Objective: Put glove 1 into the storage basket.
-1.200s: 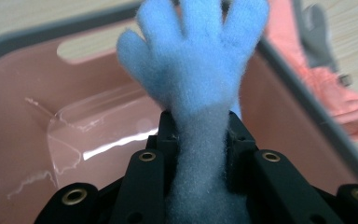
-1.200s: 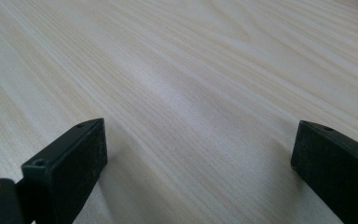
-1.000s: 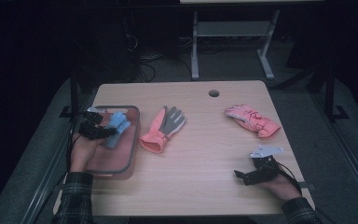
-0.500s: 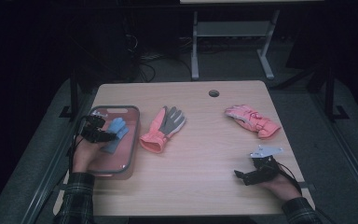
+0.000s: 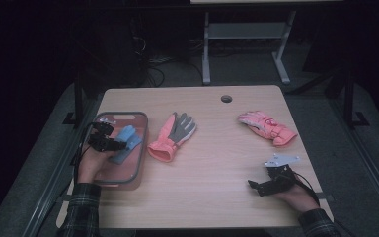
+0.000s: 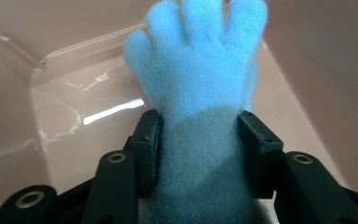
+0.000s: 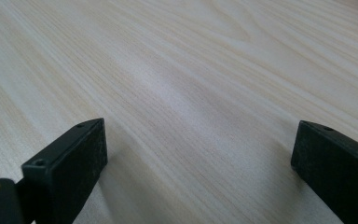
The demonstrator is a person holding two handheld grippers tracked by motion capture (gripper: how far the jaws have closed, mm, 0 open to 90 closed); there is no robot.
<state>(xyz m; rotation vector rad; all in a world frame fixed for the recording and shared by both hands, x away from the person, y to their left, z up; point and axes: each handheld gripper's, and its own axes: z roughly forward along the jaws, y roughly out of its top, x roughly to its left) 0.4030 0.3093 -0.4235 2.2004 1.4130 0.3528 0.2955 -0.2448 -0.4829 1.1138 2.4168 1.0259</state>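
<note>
Sorting gloves: one of three binned.
Blue glove (image 6: 200,88): inside bin (image 5: 140,148).
Left gripper (image 5: 114,143): jaws just opening, flanking its cuff, barely touching.
Right gripper (image 5: 256,186): released, empty.
Left: orange-grey glove (image 5: 172,136) and pink glove (image 5: 266,127), right of bin.

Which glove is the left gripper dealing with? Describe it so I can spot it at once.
Find the clear bin at the table's left edge. Inside lies a fuzzy blue glove, between the left gripper's jaws. The other two gloves are pink and lie on bare wood.
</note>
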